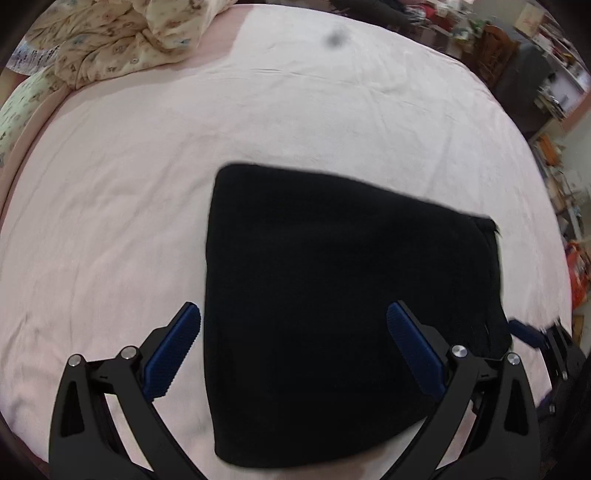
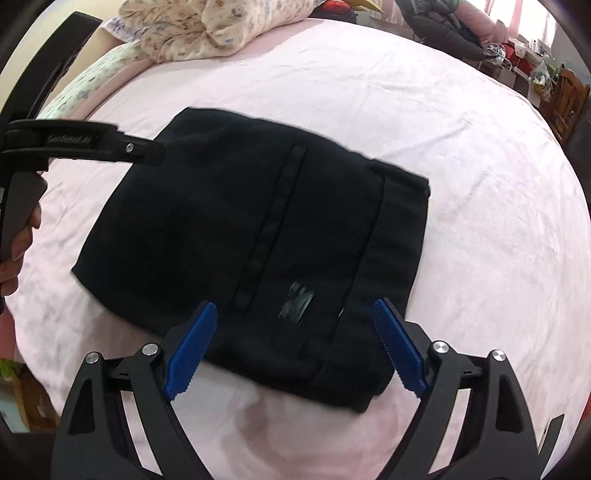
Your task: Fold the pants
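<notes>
Right wrist: folded pants (image 2: pixel 258 236) flat beneath spread right tongs (image 2: pixel 295 325).

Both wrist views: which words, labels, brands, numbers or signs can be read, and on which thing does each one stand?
None can be read for certain.
Grey logo patch on the folded black pants: blurred, no letters to make out.
Embossed marking on the left gripper's black body: too small and blurred.
Boxes on the shelves at the room's edge: print too blurred.

Matt black cloth pants (image 2: pixel 258 229), seemingly fleece; ribbed fingers (image 2: pixel 192 347).
</notes>
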Available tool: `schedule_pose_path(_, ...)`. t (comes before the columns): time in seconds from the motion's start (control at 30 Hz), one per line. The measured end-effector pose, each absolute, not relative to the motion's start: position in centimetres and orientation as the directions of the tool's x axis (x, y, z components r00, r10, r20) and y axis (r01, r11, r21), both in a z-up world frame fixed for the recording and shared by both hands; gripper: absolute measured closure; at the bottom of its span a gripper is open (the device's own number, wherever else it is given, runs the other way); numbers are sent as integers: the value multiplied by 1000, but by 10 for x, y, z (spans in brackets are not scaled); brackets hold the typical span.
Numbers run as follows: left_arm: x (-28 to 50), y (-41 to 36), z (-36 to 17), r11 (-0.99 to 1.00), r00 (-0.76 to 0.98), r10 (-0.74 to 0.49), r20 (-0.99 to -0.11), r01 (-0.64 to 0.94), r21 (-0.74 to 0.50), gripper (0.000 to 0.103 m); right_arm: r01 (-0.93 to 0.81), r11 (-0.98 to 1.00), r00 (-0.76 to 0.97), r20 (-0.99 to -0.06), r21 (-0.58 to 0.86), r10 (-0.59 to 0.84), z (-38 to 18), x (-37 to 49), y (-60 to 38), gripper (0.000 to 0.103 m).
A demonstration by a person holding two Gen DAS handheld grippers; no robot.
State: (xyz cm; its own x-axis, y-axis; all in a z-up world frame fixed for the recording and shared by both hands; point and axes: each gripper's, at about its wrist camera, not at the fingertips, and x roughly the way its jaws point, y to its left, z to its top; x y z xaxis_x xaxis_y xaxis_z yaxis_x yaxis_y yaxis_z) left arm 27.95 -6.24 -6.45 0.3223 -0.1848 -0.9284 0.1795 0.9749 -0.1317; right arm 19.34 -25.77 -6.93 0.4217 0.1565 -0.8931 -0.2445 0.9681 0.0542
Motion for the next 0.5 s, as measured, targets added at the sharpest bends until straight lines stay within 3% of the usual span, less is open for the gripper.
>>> schedule_pose_path(0.17, 242, -68, -67, 959, 301, -212, -930, 245, -140, 2, -275, 960, 399, -901, 58, 169, -72, 184, -247, 14)
schedule_pose_path(0.33, 236, -62, -96, 970, 222, -171, -960, 208, -125, 2, -301, 953, 373, -918, 21, 138, -83, 172, -240, 14)
schedule_pose_path(0.5, 238, -66, -121, 972, 164, -99, -981, 227, -60, 2, -371, 928, 353, -929, -32, 110, -105, 170, -228, 1)
